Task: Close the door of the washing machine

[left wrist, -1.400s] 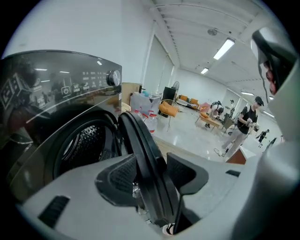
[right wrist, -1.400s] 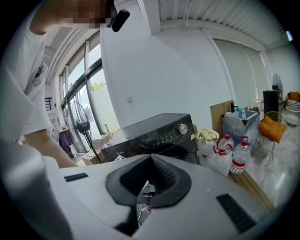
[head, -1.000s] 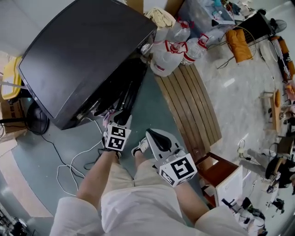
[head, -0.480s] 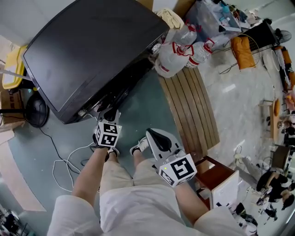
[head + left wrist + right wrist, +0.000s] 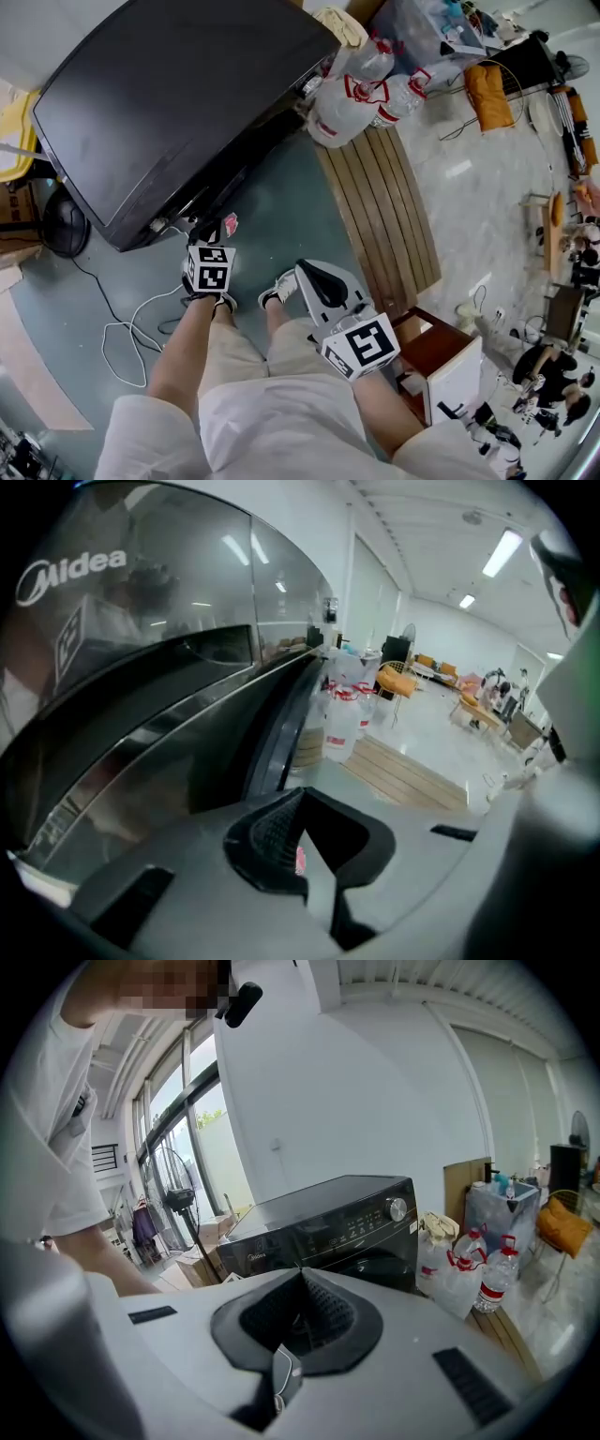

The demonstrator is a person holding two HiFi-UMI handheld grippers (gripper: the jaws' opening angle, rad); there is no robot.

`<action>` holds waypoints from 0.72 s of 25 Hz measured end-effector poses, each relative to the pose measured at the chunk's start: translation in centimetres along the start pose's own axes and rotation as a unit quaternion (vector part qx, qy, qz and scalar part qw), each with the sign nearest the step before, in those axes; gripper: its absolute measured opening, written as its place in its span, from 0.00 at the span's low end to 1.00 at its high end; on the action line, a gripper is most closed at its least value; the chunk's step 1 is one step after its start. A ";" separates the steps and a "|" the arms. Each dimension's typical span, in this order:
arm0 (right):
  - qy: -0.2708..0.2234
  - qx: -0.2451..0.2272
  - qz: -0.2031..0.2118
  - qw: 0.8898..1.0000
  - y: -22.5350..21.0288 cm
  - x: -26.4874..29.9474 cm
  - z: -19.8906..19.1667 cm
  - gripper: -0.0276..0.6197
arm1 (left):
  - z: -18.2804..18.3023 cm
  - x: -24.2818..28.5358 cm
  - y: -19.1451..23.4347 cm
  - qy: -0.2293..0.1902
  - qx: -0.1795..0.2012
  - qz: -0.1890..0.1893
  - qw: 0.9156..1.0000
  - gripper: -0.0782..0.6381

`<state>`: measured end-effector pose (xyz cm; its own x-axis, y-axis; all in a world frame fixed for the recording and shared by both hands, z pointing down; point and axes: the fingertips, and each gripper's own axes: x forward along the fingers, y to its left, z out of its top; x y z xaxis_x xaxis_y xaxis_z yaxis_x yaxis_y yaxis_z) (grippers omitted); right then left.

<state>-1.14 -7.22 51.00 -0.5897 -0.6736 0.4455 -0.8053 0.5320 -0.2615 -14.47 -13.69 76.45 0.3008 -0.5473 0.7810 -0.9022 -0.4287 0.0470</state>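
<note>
The black washing machine (image 5: 178, 103) fills the upper left of the head view. In the left gripper view its glossy front (image 5: 141, 696) is very close, and the dark door rim (image 5: 281, 724) lies near the front; I cannot tell whether it is latched. My left gripper (image 5: 214, 234) hangs low by the machine's front bottom edge. Its jaws have just been closing and now stand shut (image 5: 302, 803) with nothing between them. My right gripper (image 5: 307, 274) is held back over the person's legs, shut and empty (image 5: 300, 1279), and faces the machine (image 5: 328, 1227) from a distance.
Large water bottles (image 5: 352, 94) stand to the right of the machine, next to a slatted wooden board (image 5: 384, 216). A white cable (image 5: 131, 328) loops over the floor at the left. A wooden box (image 5: 436, 347) sits at the lower right. The person's shoes (image 5: 277, 291) are below the grippers.
The left gripper has moved left and down along the machine's front. The door that stuck out from the front a second ago no longer juts out. The right gripper has stayed put.
</note>
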 end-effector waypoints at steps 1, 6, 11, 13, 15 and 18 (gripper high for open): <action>0.002 0.002 -0.002 1.000 -0.1 0.0 -0.2 0.04 | -0.2 0.3 0.0 0.005 0.009 0.001 1.000 0.12; 0.005 0.005 -0.005 1.000 -0.4 -0.4 -0.9 0.04 | -0.6 0.7 1.0 0.010 -0.025 0.005 1.000 0.11; 0.000 0.006 -0.007 1.000 -0.6 -0.6 -0.6 0.04 | -0.5 0.6 1.3 0.019 -0.027 -0.002 0.999 0.11; -0.002 0.005 -0.007 1.000 -0.8 -0.7 -0.3 0.04 | -0.6 0.9 0.9 0.019 -0.021 -0.007 1.000 0.11; -0.006 0.004 -0.007 1.000 -1.0 -0.8 0.2 0.04 | -0.4 0.9 0.9 0.019 -0.026 -0.007 0.999 0.11; -0.015 0.002 -0.011 1.000 -1.4 -0.9 1.3 0.04 | 0.3 0.1 1.6 0.031 -0.056 0.007 0.998 0.11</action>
<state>0.42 -8.07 49.86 -0.5725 -0.7007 0.4257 -0.8189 0.5138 -0.2557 -15.82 -14.62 76.39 0.2722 -0.5060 0.8185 -0.9359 -0.3369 0.1030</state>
